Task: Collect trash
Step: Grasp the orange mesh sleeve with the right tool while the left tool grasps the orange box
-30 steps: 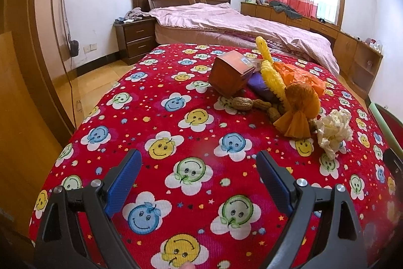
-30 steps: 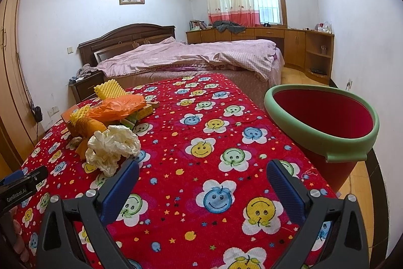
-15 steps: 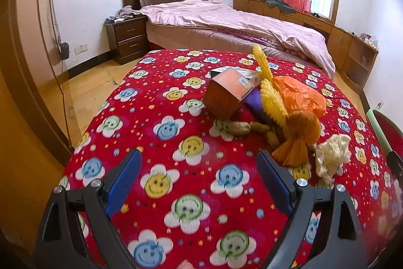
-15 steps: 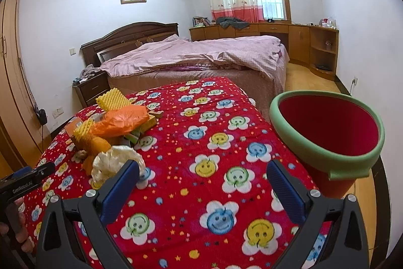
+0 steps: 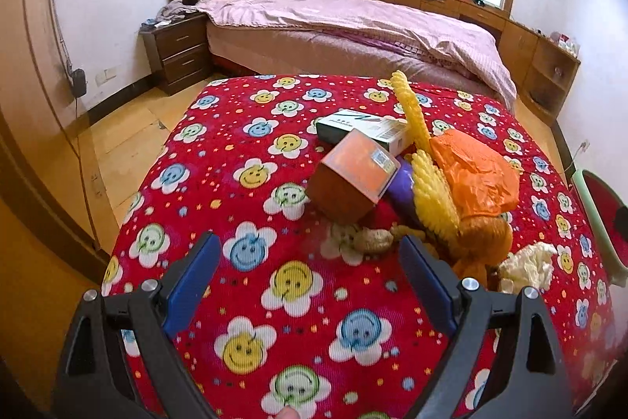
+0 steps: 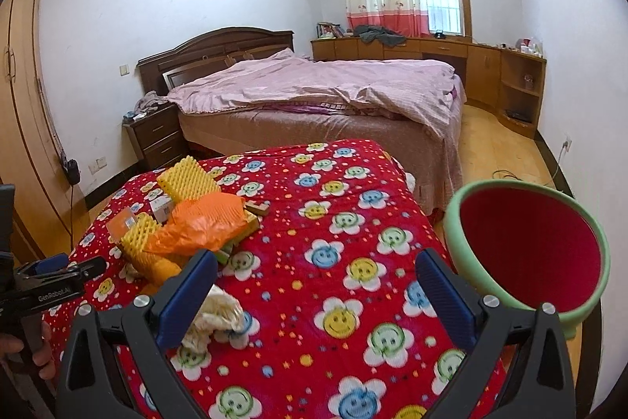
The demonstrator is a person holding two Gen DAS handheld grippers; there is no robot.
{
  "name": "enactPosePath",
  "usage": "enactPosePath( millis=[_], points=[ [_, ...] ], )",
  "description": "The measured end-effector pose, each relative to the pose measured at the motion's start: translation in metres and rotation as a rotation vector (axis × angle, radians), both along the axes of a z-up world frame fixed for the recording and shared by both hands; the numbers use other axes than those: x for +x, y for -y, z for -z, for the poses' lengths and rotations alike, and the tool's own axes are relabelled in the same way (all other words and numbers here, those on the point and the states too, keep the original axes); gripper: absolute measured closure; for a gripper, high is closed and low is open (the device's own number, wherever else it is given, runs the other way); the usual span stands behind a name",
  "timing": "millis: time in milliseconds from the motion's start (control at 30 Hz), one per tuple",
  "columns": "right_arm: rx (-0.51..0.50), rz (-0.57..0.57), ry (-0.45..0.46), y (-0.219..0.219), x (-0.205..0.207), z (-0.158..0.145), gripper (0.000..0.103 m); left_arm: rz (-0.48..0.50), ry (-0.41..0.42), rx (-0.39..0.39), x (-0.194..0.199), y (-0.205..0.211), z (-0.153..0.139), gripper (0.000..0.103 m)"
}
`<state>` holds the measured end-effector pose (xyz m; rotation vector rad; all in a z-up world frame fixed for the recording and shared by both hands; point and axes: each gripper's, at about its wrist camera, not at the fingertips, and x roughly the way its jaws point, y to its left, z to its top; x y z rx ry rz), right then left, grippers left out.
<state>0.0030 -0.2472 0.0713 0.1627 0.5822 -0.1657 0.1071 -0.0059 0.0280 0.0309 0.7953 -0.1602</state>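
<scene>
Tongs L (image 5: 308, 277) & R (image 6: 316, 291) apart, empty | L tongs body reads "GenRobot.AI"

The left gripper (image 5: 308, 273) hangs above a red smiley-flower cloth (image 5: 243, 160), its blue-padded fingers (image 5: 192, 281) wide apart with nothing between them. At about one o'clock from it lies a heap of trash: an orange box (image 5: 355, 179) tilted on one corner, a white-and-green carton (image 5: 363, 128) just behind it, yellow foam netting (image 5: 431, 191), an orange plastic bag (image 5: 477, 171) and a peanut shell (image 5: 373, 240). A crumpled white tissue (image 5: 528, 262) sits at three o'clock, near a green-rimmed red bin (image 5: 600, 207).
</scene>
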Motion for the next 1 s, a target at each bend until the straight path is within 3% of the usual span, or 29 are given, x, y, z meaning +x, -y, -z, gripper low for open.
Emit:
enactPosePath(
  millis=[600, 833, 900, 1000],
  points=[
    [0.052, -0.032, -0.043, -0.004, 0.034, 0.002, 0.000, 0.088, -0.009, -0.023, 0.049, 0.014, 0.006, 0.011],
    [0.046, -0.046, -0.055, -0.008, 0.046, 0.005, 0.000, 0.099, -0.033, -0.055, 0.063, 0.014, 0.014, 0.034],
    [0.052, -0.051, -0.060, -0.009, 0.048, 0.005, 0.000, 0.114, -0.047, -0.070, 0.064, 0.013, 0.016, 0.048],
    [0.075, -0.070, -0.076, -0.012, 0.057, 0.007, 0.000, 0.111, -0.033, -0.091, 0.060, 0.010, 0.015, 0.048]
  ],
)
